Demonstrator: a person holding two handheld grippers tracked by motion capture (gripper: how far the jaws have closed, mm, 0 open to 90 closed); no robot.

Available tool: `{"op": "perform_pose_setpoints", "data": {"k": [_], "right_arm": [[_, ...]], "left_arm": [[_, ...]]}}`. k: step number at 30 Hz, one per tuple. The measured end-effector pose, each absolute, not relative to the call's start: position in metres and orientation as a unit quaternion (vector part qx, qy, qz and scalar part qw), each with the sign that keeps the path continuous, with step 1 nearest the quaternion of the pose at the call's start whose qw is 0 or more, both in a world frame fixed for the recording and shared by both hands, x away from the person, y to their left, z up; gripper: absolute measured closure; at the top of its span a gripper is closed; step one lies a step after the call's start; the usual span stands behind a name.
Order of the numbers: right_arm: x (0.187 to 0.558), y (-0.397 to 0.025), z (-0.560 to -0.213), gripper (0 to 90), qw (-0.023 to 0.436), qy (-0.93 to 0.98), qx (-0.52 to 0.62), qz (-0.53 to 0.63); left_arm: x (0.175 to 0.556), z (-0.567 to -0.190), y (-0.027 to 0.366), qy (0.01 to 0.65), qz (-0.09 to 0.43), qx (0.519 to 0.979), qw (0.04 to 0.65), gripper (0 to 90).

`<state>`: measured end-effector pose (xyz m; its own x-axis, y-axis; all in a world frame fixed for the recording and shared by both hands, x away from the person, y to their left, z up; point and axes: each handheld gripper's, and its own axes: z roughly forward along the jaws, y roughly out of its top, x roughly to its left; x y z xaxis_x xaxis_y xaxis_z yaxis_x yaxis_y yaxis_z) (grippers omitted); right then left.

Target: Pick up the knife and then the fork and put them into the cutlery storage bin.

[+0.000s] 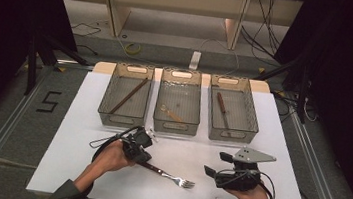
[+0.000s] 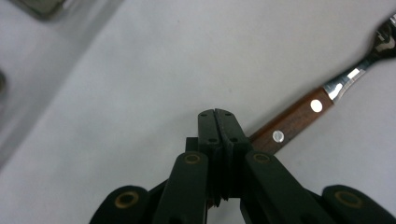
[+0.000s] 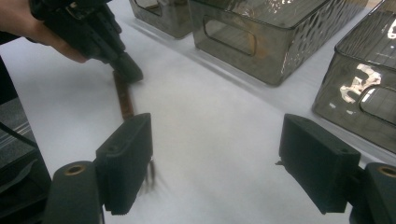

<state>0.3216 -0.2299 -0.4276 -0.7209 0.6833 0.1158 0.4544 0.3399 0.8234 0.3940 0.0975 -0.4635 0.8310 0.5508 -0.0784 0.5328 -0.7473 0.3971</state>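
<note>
My left gripper (image 2: 218,116), jaws pressed together at the fork (image 2: 299,123) handle's end, lower centre, grips nothing, so lifting would miss; right gripper (image 3: 217,161) spread, idle.

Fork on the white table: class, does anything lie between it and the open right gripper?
Nothing visible does. The fork lies flat on bare table between the two grippers; the right gripper, fingers apart, faces its tines across open surface. The left gripper sits at the handle end.

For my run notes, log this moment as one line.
left gripper: shut, beside wooden-handled steel fork | right gripper: open, empty | fork: flat on white table
</note>
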Motion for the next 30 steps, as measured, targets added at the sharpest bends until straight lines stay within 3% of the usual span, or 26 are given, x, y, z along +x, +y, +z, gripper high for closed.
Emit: {"op": "perform_pose_setpoints", "data": {"k": [25, 30], "right_arm": [[0.321, -0.229, -0.427, 26.6, 0.125, 0.811, 0.349, 0.453], [0.321, -0.229, -0.426, 26.6, 0.125, 0.811, 0.348, 0.453]], "left_arm": [[0.369, -0.459, 0.104, 0.299, -0.015, 0.936, 0.186, 88.4], [0.368, -0.448, 0.107, 0.306, -0.017, 0.93, 0.204, 74.8]]}}
